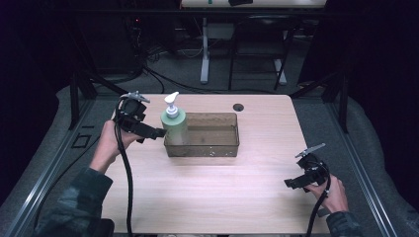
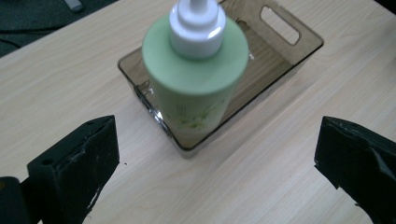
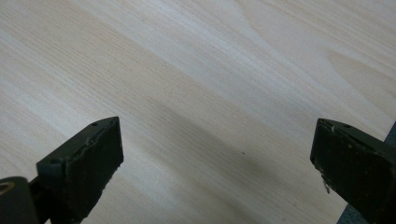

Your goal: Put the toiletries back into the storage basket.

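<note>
A green soap bottle with a white pump stands upright in the left end of a see-through brown bin at the middle of the wooden table. My left gripper is open just left of the bottle, its jaws pointing toward it. In the left gripper view the bottle stands ahead of the wide-apart jaws of the left gripper, inside the bin, untouched. My right gripper hovers open near the table's front right corner. In the right gripper view the right gripper looks down on bare wood.
A small round hole sits in the tabletop behind the bin. The rest of the bin holds nothing. Beyond the table's far edge stand the legs of another desk and cables on a dark floor.
</note>
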`<state>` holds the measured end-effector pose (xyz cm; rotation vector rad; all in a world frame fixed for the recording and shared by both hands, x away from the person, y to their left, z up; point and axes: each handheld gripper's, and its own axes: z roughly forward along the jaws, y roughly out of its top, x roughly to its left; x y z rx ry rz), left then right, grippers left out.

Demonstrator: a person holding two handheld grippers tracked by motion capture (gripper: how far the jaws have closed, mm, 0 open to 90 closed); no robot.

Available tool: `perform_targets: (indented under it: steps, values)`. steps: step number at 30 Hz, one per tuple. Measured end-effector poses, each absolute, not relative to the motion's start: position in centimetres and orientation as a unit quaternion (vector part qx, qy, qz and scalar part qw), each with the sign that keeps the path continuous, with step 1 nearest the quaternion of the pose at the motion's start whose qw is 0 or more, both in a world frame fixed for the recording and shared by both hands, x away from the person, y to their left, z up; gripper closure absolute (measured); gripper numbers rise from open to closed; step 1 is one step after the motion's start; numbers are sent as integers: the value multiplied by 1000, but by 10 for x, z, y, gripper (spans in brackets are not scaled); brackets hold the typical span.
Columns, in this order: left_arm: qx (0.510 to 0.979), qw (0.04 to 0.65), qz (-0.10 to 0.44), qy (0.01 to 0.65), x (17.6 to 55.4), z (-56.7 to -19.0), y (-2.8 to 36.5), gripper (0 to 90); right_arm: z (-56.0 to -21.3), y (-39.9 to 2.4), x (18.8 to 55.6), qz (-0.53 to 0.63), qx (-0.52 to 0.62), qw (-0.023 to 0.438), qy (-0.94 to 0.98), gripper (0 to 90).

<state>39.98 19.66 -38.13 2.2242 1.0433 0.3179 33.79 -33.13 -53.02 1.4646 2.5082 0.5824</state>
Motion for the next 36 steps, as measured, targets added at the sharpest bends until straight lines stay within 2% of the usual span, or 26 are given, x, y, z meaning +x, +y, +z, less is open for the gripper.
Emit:
perform_targets:
  steps: [25,36]
  values:
    - [823,329,89,455,371,-474,223,0,-532,-331,338,193,492,89,845,22]
    - [826,315,88,458,374,-499,224,0,-535,-329,340,191,490,88,846,16]
